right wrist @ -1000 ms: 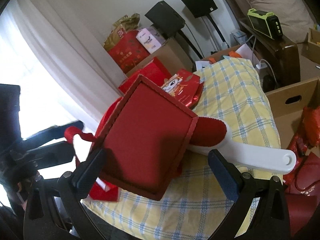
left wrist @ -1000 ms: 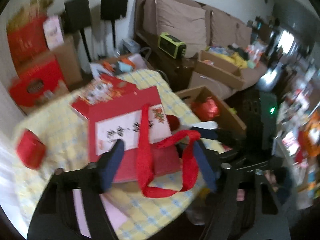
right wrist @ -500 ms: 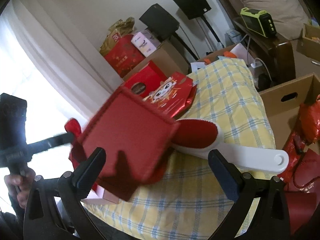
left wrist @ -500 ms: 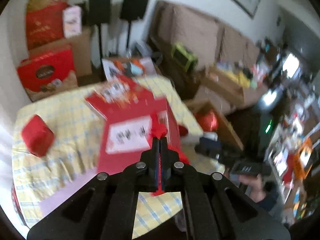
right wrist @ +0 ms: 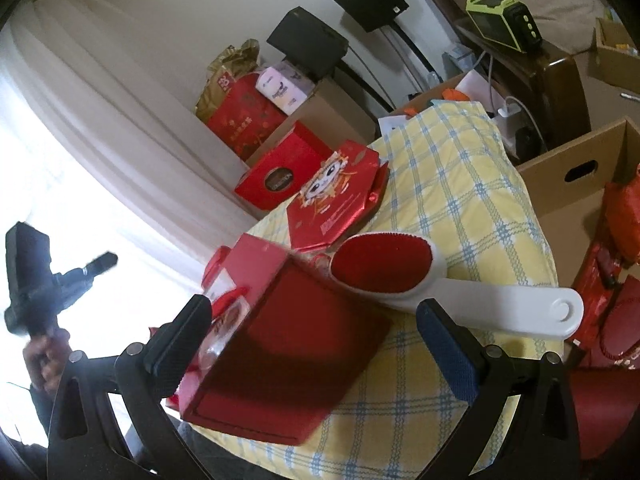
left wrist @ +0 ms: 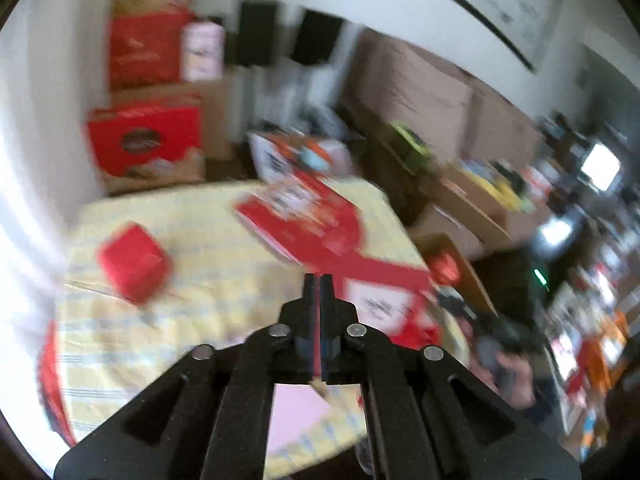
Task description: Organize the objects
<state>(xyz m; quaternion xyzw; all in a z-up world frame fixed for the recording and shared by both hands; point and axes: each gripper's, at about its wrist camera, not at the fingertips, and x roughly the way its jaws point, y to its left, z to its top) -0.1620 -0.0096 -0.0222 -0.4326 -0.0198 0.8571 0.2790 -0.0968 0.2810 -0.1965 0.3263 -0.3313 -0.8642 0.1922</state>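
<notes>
- Standing on the yellow checked tablecloth [right wrist: 460, 184]: red gift box [right wrist: 288, 344], tilted, its plain red underside turned toward the right gripper [right wrist: 314, 336], between that gripper's two fingers but touched by neither.
- Right gripper: jaws wide apart, nothing held; blue-padded fingers [right wrist: 448, 344] to either side of the box's lower half.
- Left gripper [left wrist: 318, 292]: jaws pressed together, a thin red strip [left wrist: 317, 344] showing in the slit between them. The left-wrist view is blurred, so whether this strip is the box's ribbon handle cannot be told for sure. In the right-wrist view this gripper sits far left, against the bright curtain [right wrist: 100, 128], held in a hand [right wrist: 44, 356].
- Just beyond the left gripper's tips, to their right: the same gift box, its white label [left wrist: 380, 300] facing up.
- Lint brush [right wrist: 440, 292]: white handle, red oval pad; lies ahead of the right gripper, pad end touching the box's far edge, handle running right, past the right finger.
- Flat red packet with a cartoon face [right wrist: 336, 196]: farther ahead of the right gripper, beyond the brush.
- Small red cube box [left wrist: 134, 266]: ahead and left of the left gripper, well apart from the gift box.
- Cardboard carton [right wrist: 576, 184]: right of the right gripper, beside the table.
</notes>
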